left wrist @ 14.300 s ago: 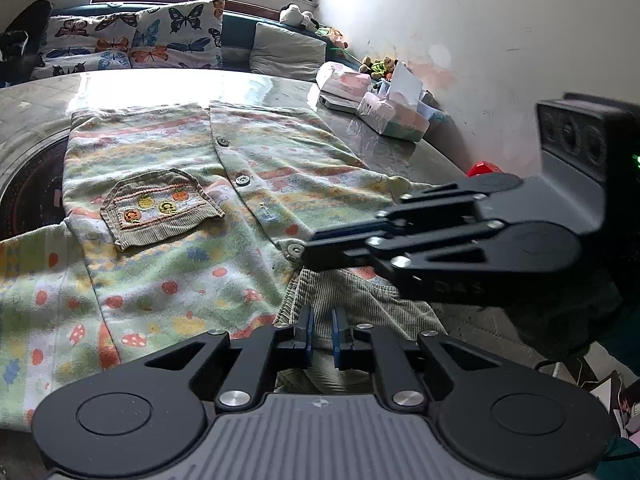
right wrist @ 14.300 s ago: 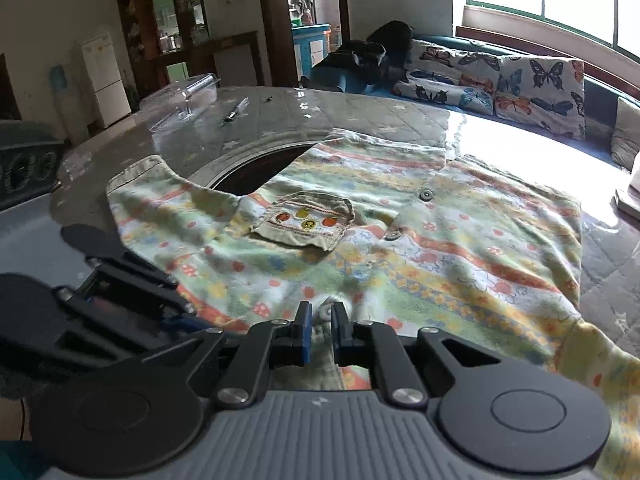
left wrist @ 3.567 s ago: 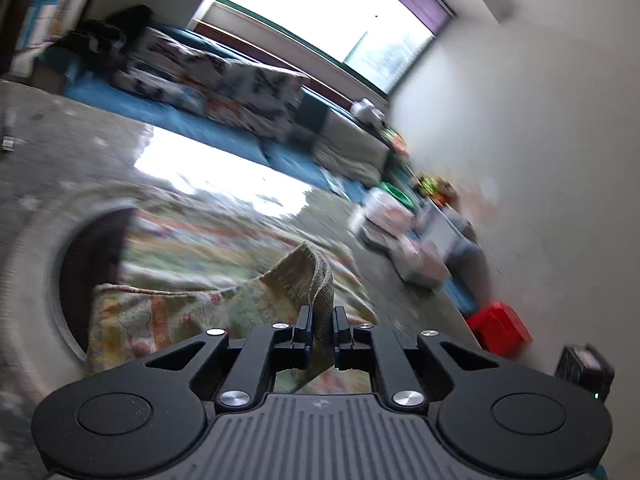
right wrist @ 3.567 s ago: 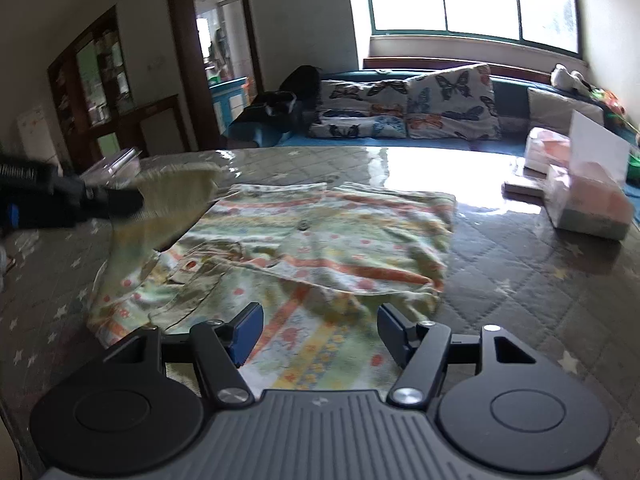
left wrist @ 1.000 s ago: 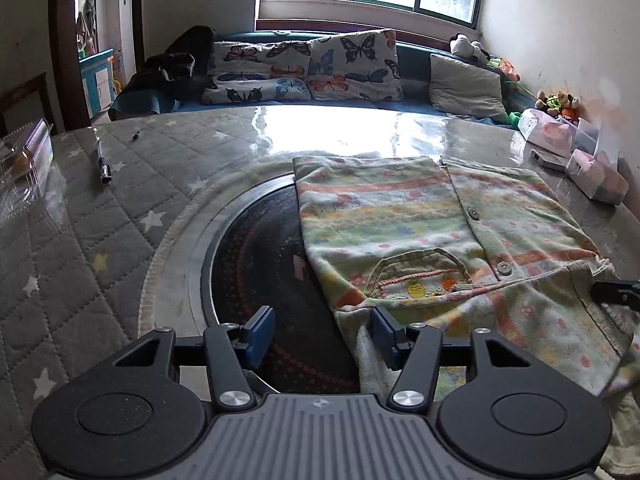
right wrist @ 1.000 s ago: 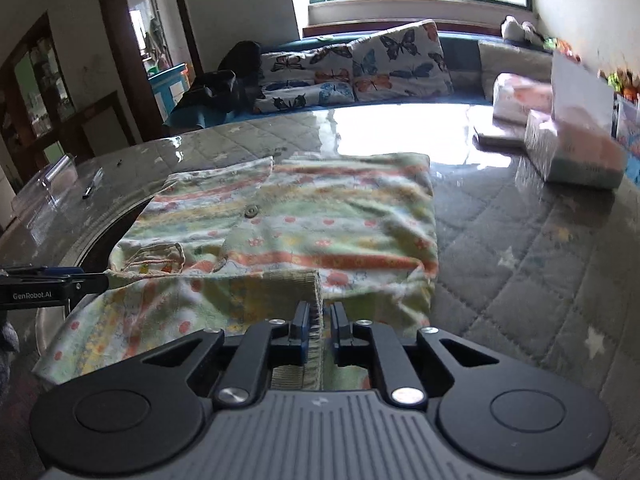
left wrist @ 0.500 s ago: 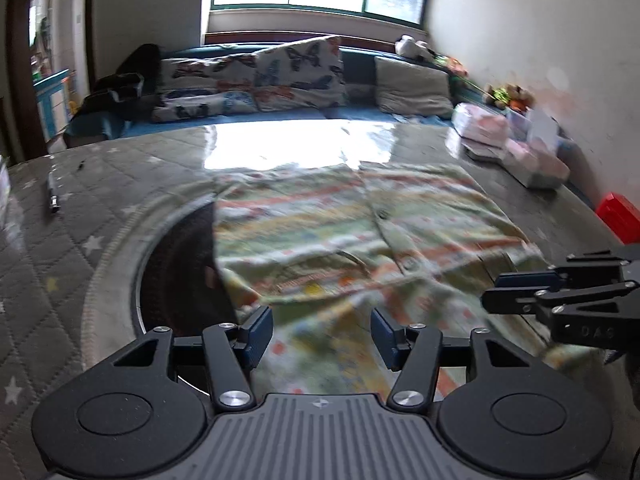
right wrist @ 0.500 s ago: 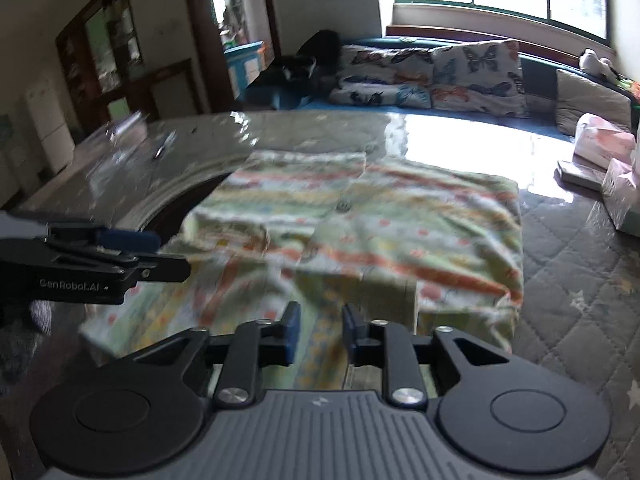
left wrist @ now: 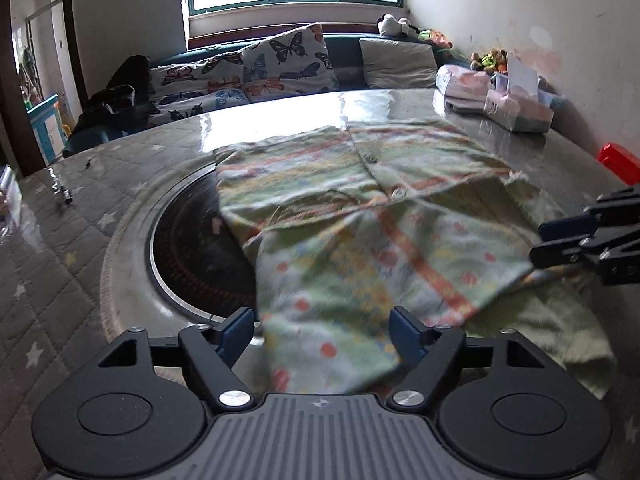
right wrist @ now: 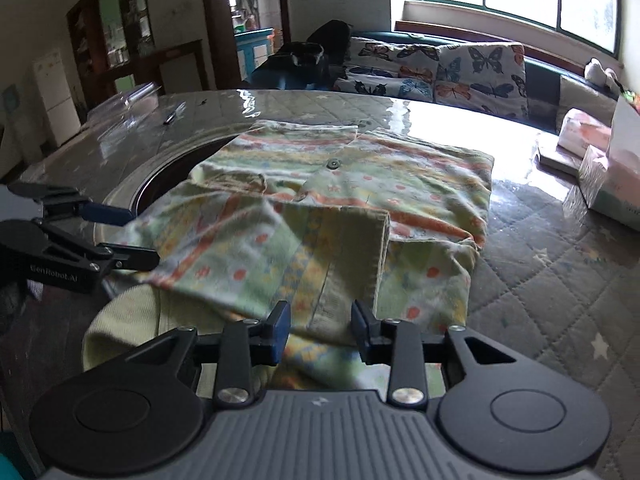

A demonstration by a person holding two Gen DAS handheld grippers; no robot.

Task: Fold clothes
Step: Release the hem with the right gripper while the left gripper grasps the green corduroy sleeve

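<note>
A child's button shirt (left wrist: 360,220), pale green with orange stripes and dots, lies flat on the quilted round table (left wrist: 80,248). Both sleeves are folded in across its lower half, and a ribbed cuff edge (right wrist: 380,256) rests on top. My left gripper (left wrist: 320,328) hovers over the shirt's near edge. Its jaws are opening wide; cloth lies below them, untouched by the pads. My right gripper (right wrist: 320,322) stands partly open over the folded sleeve and grips nothing. Each gripper shows in the other's view: the right gripper (left wrist: 576,244) at the shirt's right side, the left gripper (right wrist: 120,236) at its left.
A dark round inset (left wrist: 192,240) sits in the table under the shirt's left edge. Tissue packs and boxes (left wrist: 516,112) stand at the far right, with a red object (left wrist: 620,162) beyond the rim. A pen (left wrist: 66,196) lies far left. Behind is a sofa with butterfly cushions (left wrist: 280,64).
The right gripper has let go of the cuff it pinched a second ago and its jaws have parted. The left jaws have spread wider. The sleeve now rests across the shirt.
</note>
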